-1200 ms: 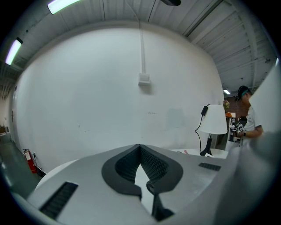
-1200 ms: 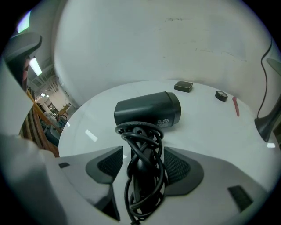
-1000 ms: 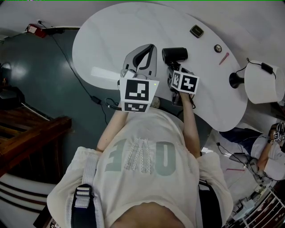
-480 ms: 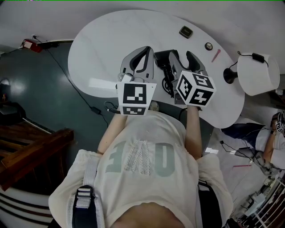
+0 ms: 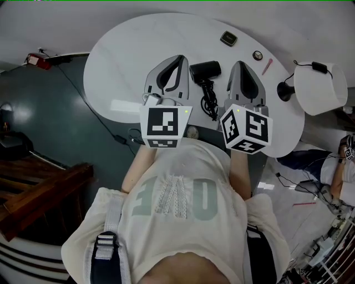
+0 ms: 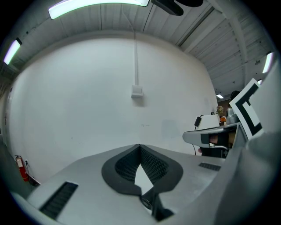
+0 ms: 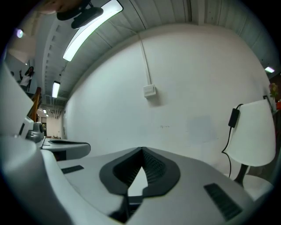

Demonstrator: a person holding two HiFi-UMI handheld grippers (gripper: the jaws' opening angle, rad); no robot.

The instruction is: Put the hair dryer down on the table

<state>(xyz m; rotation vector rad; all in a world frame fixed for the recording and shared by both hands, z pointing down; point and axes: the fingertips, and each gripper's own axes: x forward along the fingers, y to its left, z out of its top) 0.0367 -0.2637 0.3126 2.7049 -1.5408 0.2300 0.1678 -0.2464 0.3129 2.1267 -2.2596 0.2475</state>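
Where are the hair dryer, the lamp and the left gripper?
hair dryer (image 5: pixel 205 70), head view, on its dark barrel.
lamp (image 5: pixel 320 89), head view, on its white shade.
left gripper (image 5: pixel 182 57), head view, where its shut fingers meet at the tips.

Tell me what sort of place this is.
Probably a lab or studio set up for recording: a bare white table holding a hair dryer and a lamp, loose cables across the floor, strip lights overhead.

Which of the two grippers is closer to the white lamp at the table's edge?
Right. The right gripper, its jaws just closed on nothing, is nearest the lamp; the left gripper is beyond the hair dryer, farther off.
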